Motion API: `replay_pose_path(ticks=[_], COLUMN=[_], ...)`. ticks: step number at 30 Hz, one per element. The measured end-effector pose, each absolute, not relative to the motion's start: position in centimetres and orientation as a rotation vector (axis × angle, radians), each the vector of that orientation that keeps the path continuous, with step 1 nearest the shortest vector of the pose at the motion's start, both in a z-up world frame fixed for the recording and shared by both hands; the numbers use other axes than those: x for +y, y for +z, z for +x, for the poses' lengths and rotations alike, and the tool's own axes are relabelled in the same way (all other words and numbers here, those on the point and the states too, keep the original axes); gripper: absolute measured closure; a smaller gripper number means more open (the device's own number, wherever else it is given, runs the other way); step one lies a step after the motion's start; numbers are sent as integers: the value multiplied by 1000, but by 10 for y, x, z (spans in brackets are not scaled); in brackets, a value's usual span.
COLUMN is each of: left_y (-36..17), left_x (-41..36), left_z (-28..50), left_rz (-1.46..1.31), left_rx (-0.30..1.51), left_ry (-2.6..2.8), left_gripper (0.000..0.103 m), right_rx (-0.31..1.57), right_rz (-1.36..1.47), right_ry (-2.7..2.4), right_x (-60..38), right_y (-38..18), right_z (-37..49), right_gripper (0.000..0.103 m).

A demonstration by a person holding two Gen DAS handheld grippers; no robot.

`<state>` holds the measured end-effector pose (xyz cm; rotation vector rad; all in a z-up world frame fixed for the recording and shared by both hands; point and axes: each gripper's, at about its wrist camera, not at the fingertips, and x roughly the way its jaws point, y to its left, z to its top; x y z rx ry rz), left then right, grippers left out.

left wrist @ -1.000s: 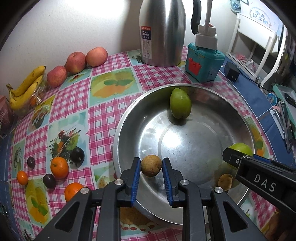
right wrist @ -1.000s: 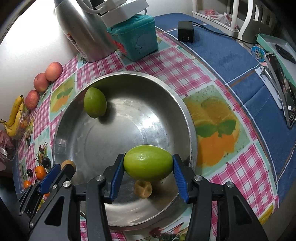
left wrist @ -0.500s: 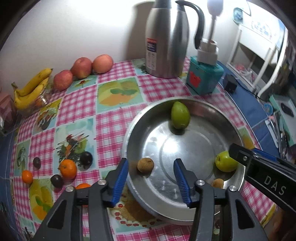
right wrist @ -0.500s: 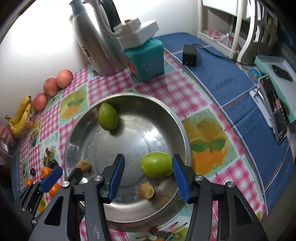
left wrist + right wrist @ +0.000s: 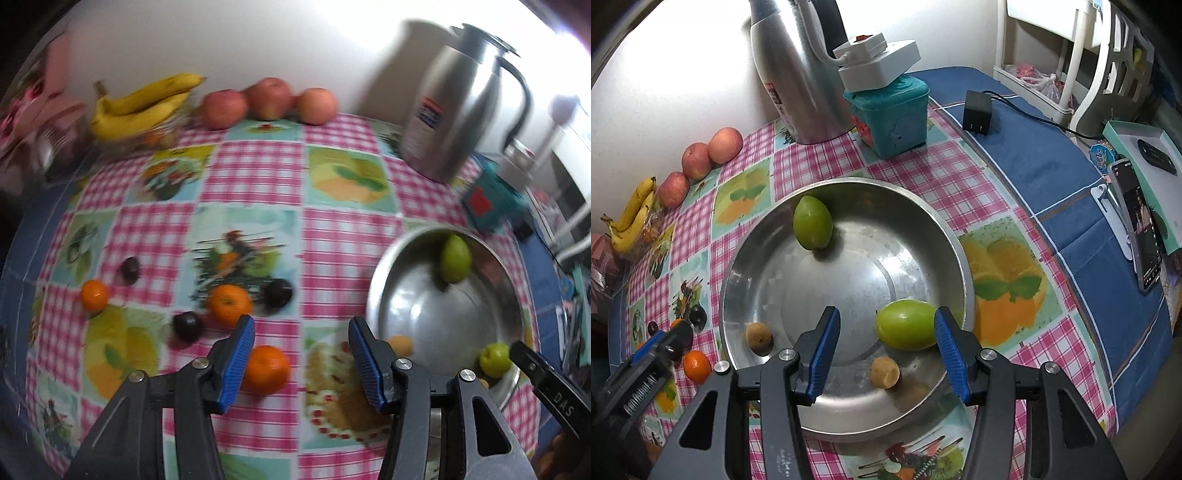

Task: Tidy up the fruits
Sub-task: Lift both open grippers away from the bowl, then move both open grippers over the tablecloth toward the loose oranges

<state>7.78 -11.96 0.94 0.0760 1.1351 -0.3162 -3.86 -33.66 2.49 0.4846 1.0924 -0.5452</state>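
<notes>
Right gripper [image 5: 885, 345] jaws apart above steel basin [image 5: 964, 266]; two green fruits, two small brown ones inside, possibly longans; nothing gripped

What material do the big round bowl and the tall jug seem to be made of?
The big round bowl looks like polished stainless steel: grey and shiny, mirroring the fruit. The tall jug seems brushed steel, with soft streaky highlights, plus a black, probably plastic, handle.
</notes>
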Motion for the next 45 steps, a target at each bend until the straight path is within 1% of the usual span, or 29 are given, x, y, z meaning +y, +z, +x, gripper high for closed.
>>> replay_pose_path(ticks=[9,17,18,20,21,22,23,29,31,33,38,39,40,41,45], left_y=[12,11,9,4,-1,-5,-10,-28,-30,-32,-32,-32,-32,-32,-34], left_x=[-67,-54,-54,-56,-58,-58,-59,-58,-57,-56,-53,-52,-52,-52,-53], left_z=[89,93,93,95,96,96,97,98,98,99,100,100,101,101,100], left_rz=[1,-27,-25,-13,-2,5,14,53,54,59,55,54,54,55,70], left_rx=[1138,1146,1151,1168,1183,1193,1206,1243,1246,1247,1238,1237,1237,1237,1240], left_ry=[-201,-187,-189,-190,-188,-185,-181,-154,-146,-140,-129,-128,-126,-125,-129], left_gripper=[45,41,39,30,21,15,14,10,3,0,0,0,0,0,0], right_rx=[1102,1113,1117,1124,1129,1132,1139,1195,1201,1194,1191,1192,1194,1194,1190], right_rz=[443,409,406,404,401,400,397,402,393,369,339,336,334,332,321], right_ry=[-505,-481,-479,-478,-481,-484,-489,-489,-494,-500,-499,-498,-497,-498,-500], right_x=[-323,-312,-311,-310,-309,-310,-310,-310,-309,-307,-304,-304,-304,-304,-303], right_y=[28,27,26,24,21,20,17,-3,-5,-5,-6,-6,-6,-6,-6], right_z=[-33,-29,-28,-26,-25,-25,-24,-21,-21,-20,-17,-17,-16,-16,-16], right_gripper=[49,49,49,49,48,41,35,35,35,34,30,28,24,23,23])
